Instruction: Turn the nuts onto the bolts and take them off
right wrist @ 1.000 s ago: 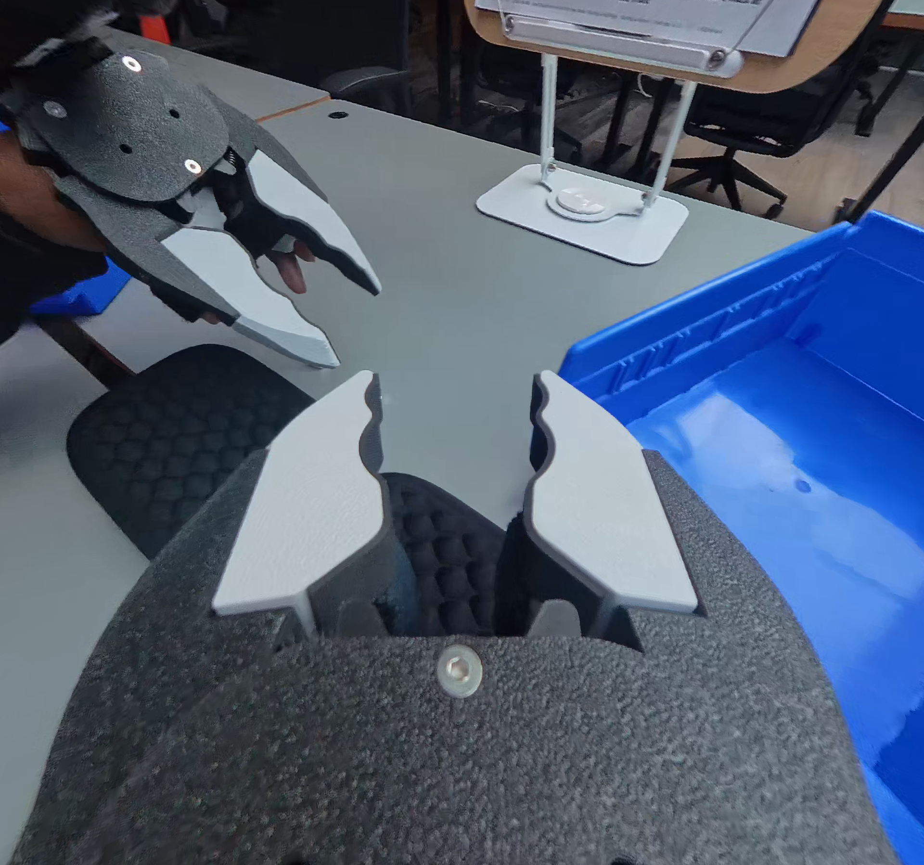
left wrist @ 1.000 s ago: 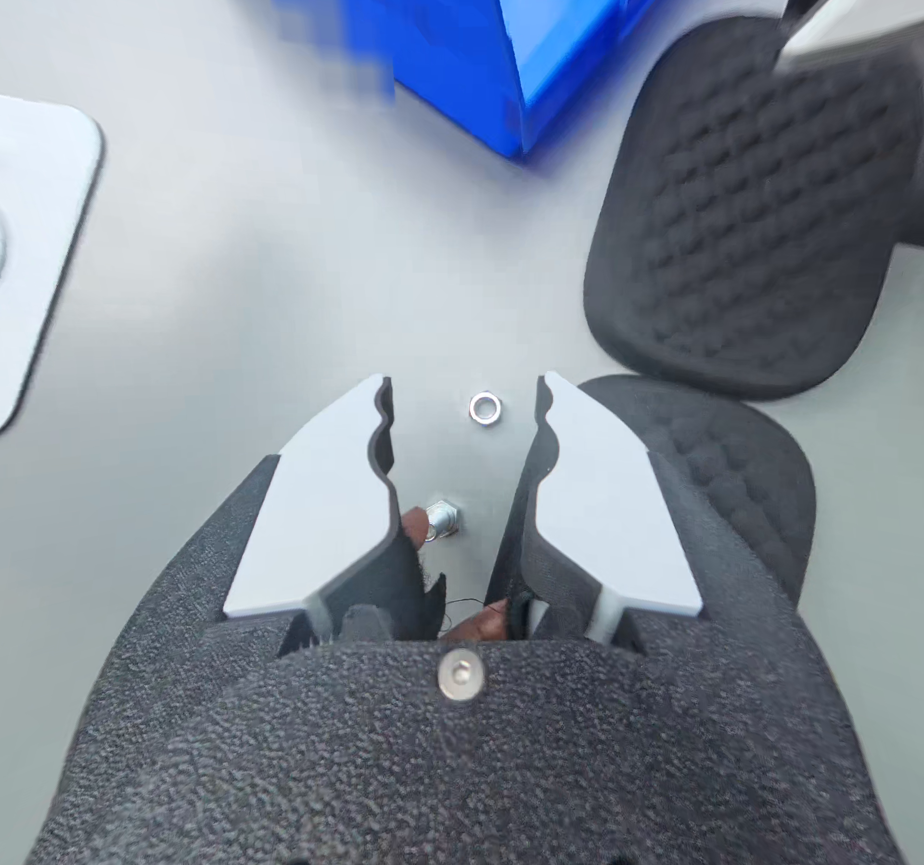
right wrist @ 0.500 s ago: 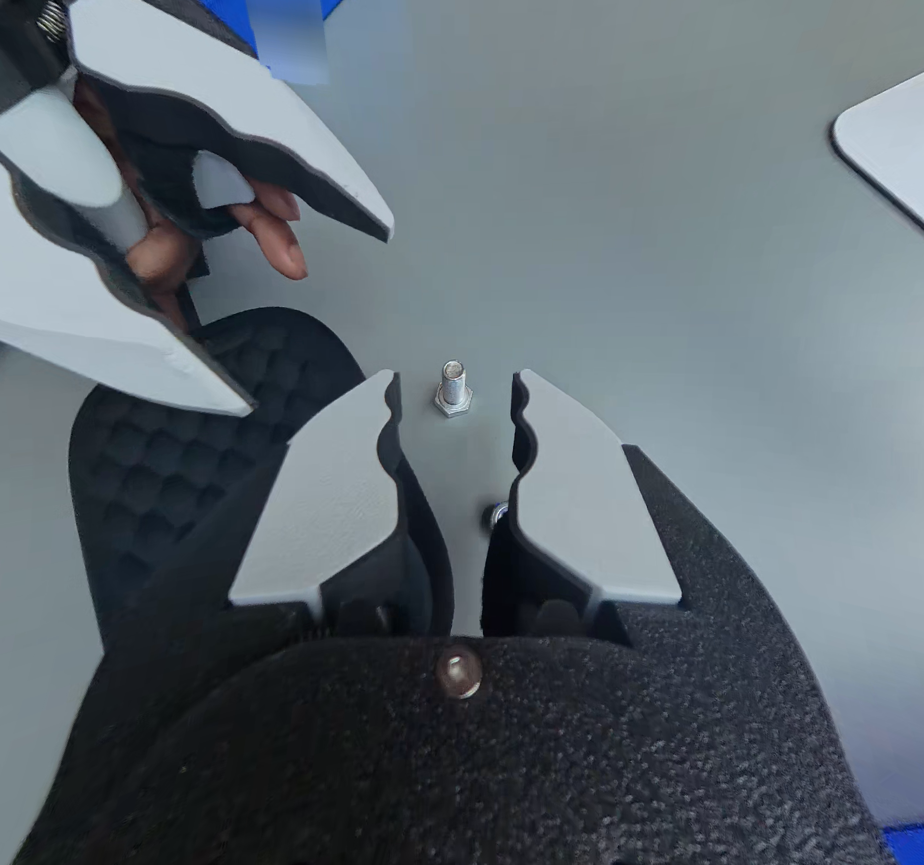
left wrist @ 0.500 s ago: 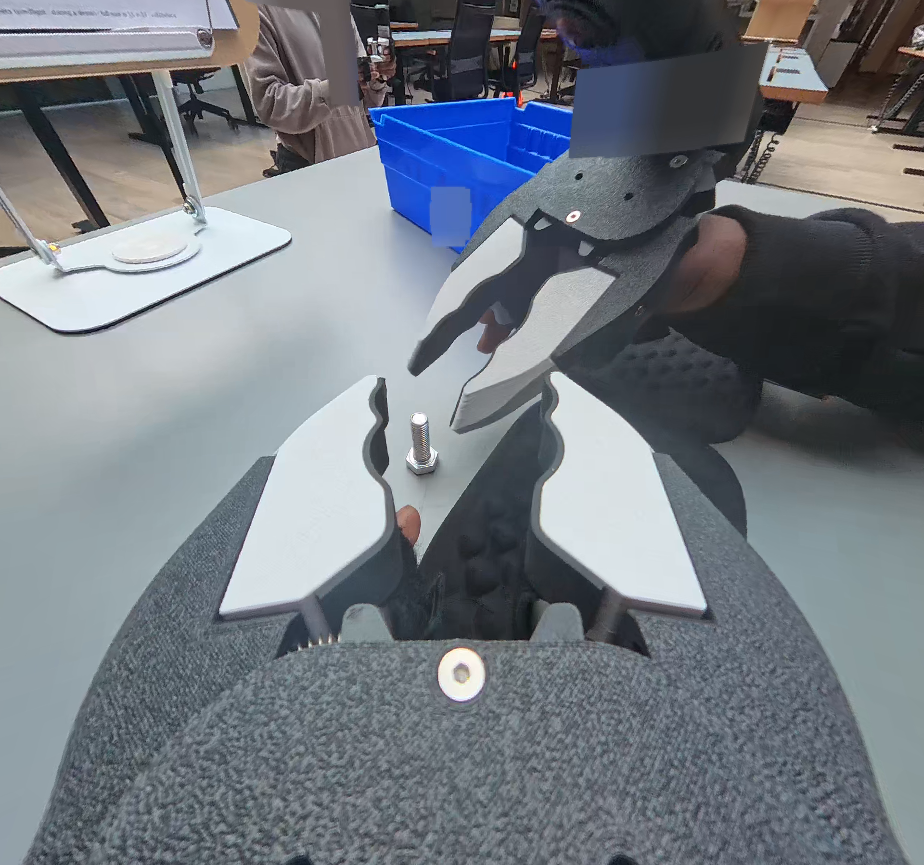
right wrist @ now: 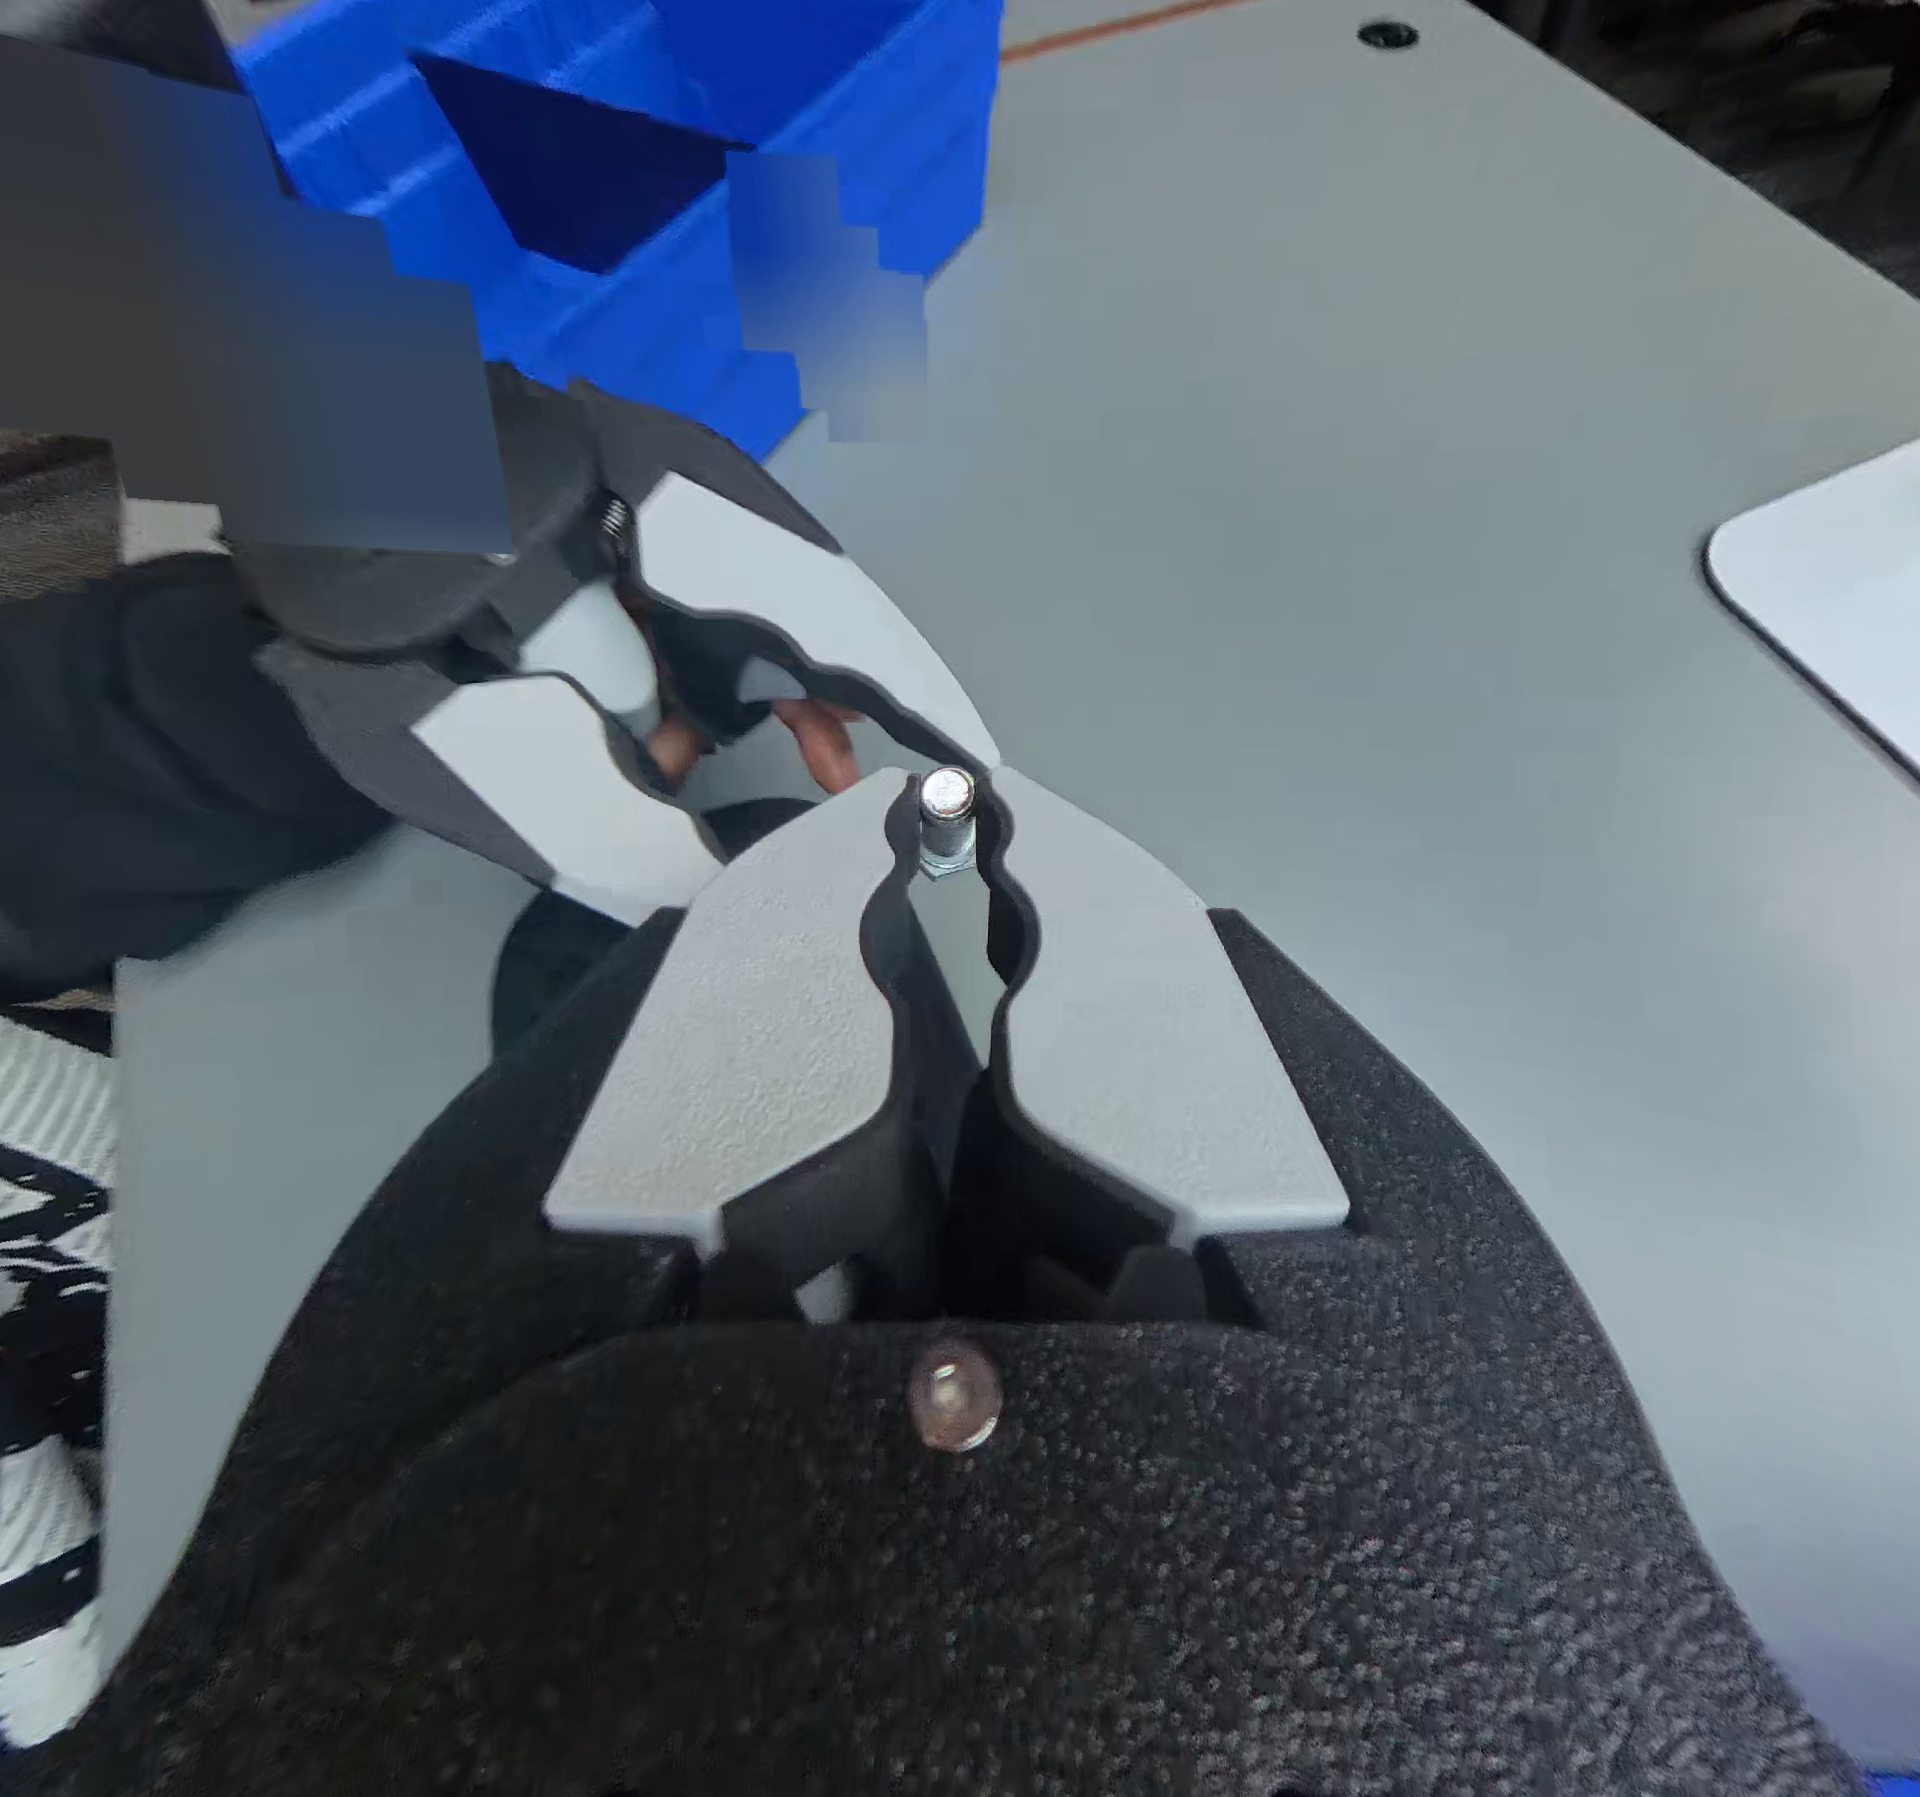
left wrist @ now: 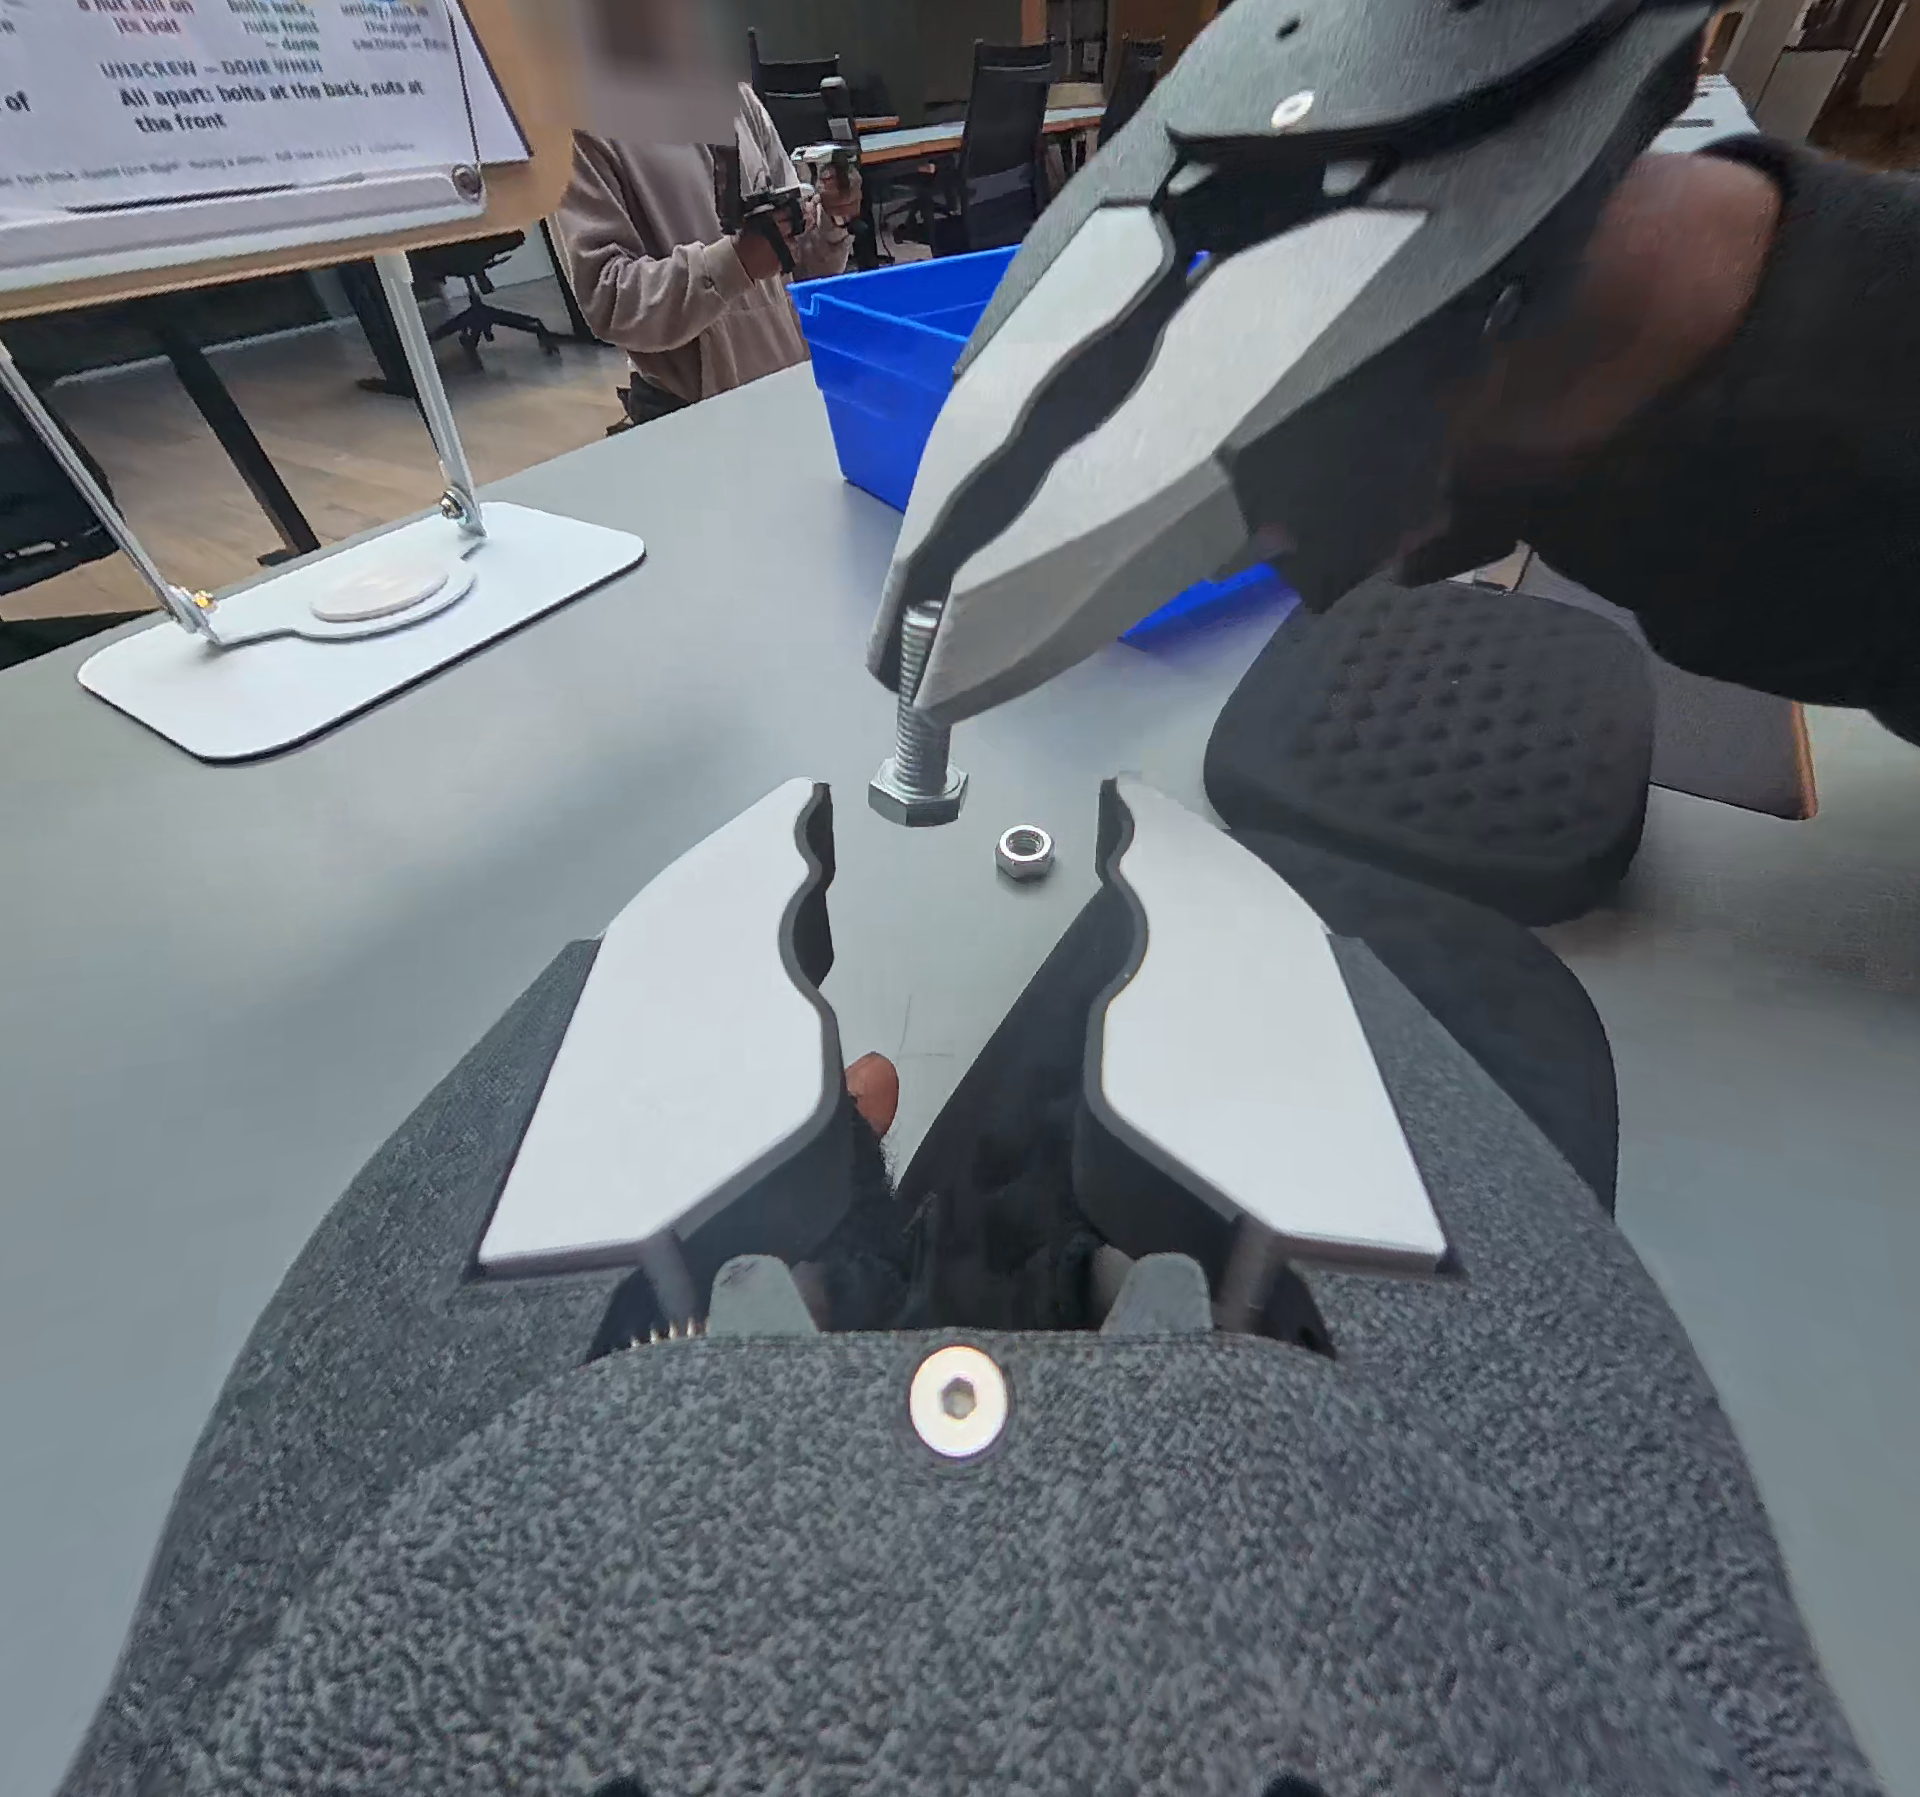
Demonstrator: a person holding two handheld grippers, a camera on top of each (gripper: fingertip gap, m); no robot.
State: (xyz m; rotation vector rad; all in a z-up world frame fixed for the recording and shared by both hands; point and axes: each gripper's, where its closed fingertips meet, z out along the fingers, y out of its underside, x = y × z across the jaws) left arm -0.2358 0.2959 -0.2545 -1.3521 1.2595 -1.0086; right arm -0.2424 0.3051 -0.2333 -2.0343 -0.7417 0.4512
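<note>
The bolt (left wrist: 916, 748) is stood head-down on the grey table (left wrist: 416, 916) and is clamped near its top by the right gripper (right wrist: 948, 812). The left gripper (left wrist: 964, 802) is held wide apart, empty, just near of the bolt. Only in the left wrist view is a loose nut (left wrist: 1024, 852) seen, lying just right of the bolt's head; a blue bin (right wrist: 665, 85) is seen farther off.

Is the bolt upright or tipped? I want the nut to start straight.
Upright: the bolt stands head-down on the table, its threaded shank pinched by the right gripper.
</note>
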